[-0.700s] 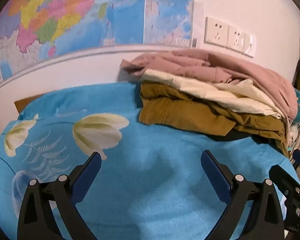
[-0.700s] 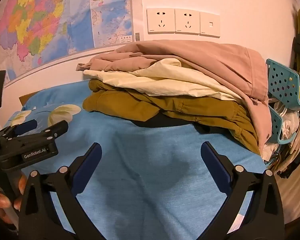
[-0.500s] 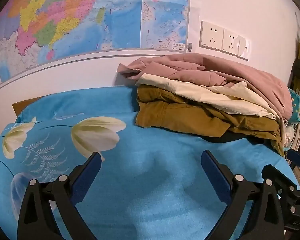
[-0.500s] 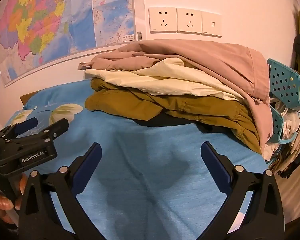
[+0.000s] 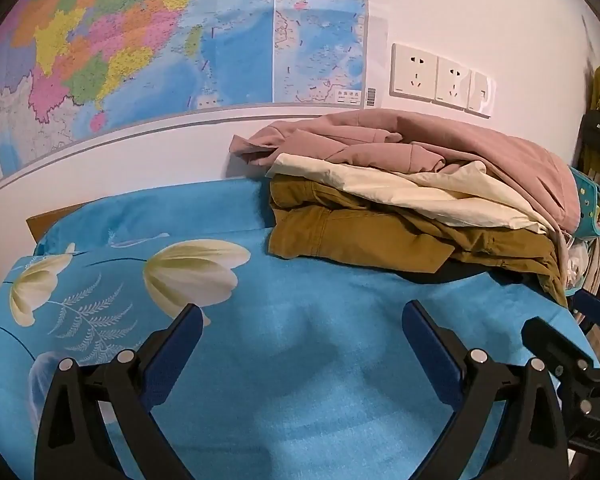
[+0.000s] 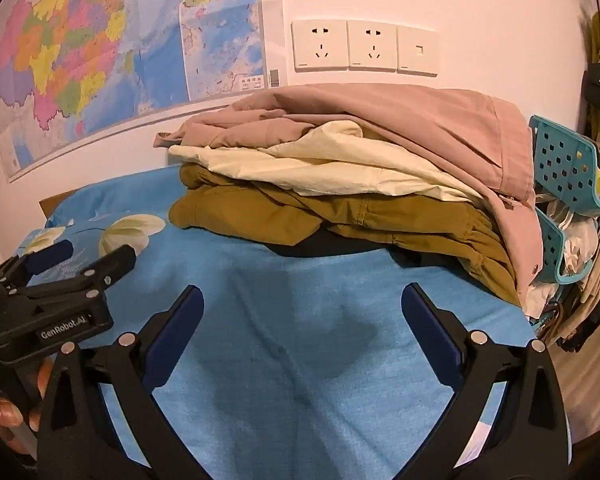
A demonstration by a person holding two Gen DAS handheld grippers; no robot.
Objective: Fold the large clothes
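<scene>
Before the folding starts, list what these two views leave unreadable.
- Dark garment at the bottom of the pile: both views show only a sliver; the mustard garment covers it.
- Cream garment: its type, hidden under the pink garment.
- Teal basket: contents cut off at the right edge of both views.
- Wall map lettering: too small and fisheye-warped.
- Pile's far side: hidden by the pile itself.

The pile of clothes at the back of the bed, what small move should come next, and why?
Probably reach both forward to the dusty-pink garment topping the pile. The left hand-held gripper and right hand-held gripper stand open and empty over bare blue bedsheet, short of the cream garment and mustard-brown garment beneath it.
</scene>
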